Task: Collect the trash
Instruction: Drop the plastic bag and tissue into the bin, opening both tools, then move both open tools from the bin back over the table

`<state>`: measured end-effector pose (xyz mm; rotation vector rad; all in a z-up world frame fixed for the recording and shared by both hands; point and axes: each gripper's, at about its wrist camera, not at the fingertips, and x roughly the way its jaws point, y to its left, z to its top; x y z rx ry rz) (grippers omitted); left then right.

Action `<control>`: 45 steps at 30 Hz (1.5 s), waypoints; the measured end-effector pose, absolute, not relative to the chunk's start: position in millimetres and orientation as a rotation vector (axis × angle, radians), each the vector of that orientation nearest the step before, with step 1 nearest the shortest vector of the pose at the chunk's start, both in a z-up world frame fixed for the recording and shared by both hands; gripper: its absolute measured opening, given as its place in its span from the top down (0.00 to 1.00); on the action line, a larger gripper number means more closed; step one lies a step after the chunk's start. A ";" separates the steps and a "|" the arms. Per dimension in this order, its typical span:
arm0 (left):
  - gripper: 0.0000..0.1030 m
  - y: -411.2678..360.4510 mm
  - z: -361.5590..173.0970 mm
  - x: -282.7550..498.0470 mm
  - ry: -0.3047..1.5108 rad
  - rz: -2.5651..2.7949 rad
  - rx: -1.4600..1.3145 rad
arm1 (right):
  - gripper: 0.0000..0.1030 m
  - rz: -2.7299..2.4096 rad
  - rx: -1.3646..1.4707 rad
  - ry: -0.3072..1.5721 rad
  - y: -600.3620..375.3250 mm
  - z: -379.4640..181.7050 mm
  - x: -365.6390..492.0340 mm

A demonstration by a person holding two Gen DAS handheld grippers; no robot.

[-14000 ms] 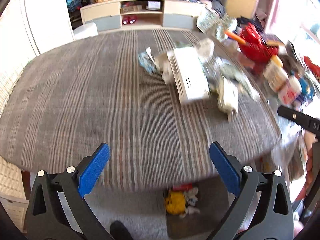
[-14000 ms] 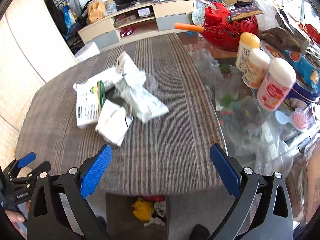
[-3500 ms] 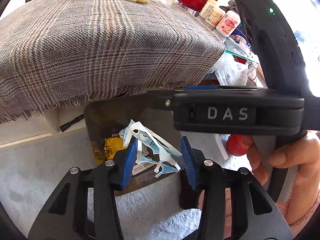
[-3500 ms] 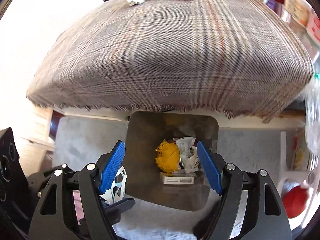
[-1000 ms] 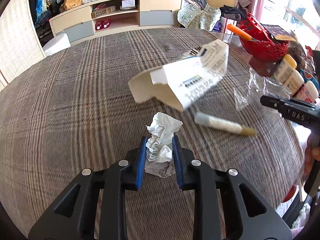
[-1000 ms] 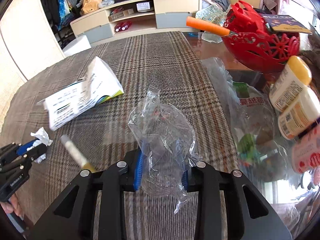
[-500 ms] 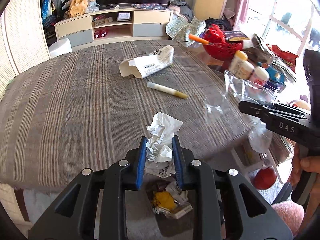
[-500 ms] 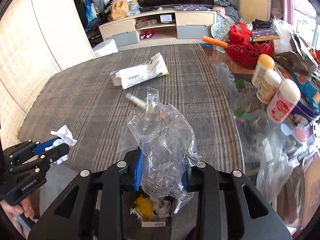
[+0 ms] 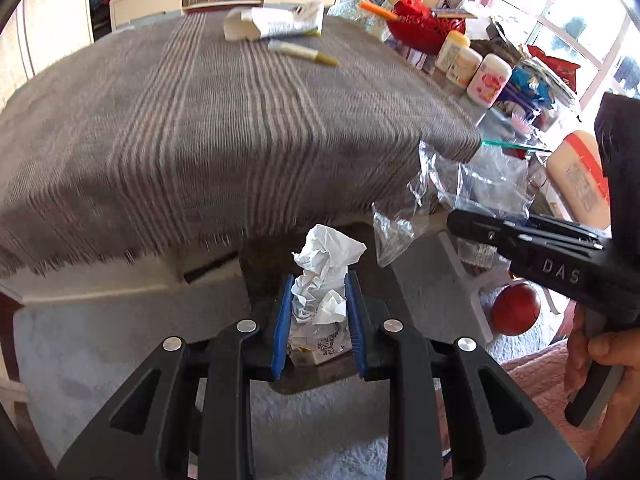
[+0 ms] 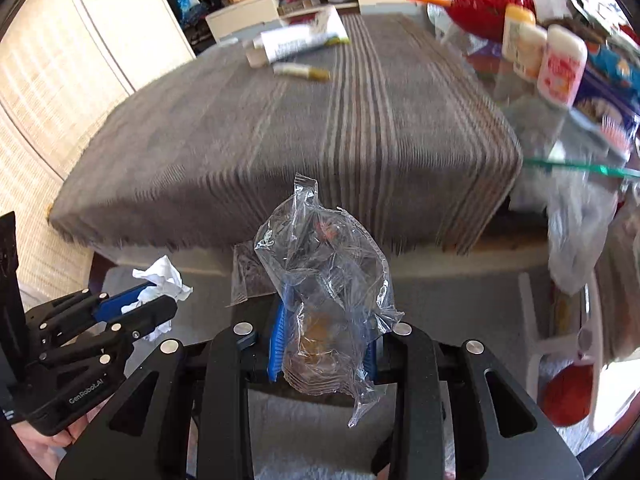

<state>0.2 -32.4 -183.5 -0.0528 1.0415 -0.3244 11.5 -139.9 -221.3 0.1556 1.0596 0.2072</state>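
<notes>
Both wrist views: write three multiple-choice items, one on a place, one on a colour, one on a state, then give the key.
1. Where does the open carton lie?
A. on the far part of the tablecloth
B. on the floor
C. in the left tongs

2. What colour is the basket?
A. green
B. red
C. white

3. What do the right tongs hold?
A. nothing
B. a bottle
C. a clear plastic wrapper

Key: A, it rests on the tablecloth beside a pen; B, it is plainly red; C, clear plastic wrapper is pinched between the blue pads.

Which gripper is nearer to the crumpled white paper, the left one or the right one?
Left. The left gripper is shut on the crumpled white paper. The right gripper is off to its side, apart from it, holding a clear plastic wrapper.
</notes>
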 end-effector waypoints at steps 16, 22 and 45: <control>0.74 -54.9 -290.6 13.2 1.259 -0.333 -0.073 | 0.67 0.193 0.139 1.260 -122.3 -320.4 23.0; 0.71 -58.6 -300.7 22.6 1.285 -0.326 -0.058 | 0.63 0.203 0.159 1.292 -115.3 -330.7 33.5; 0.20 -48.4 -291.7 16.8 1.261 -0.298 -0.053 | 0.14 0.120 0.187 1.265 -141.4 -318.7 35.8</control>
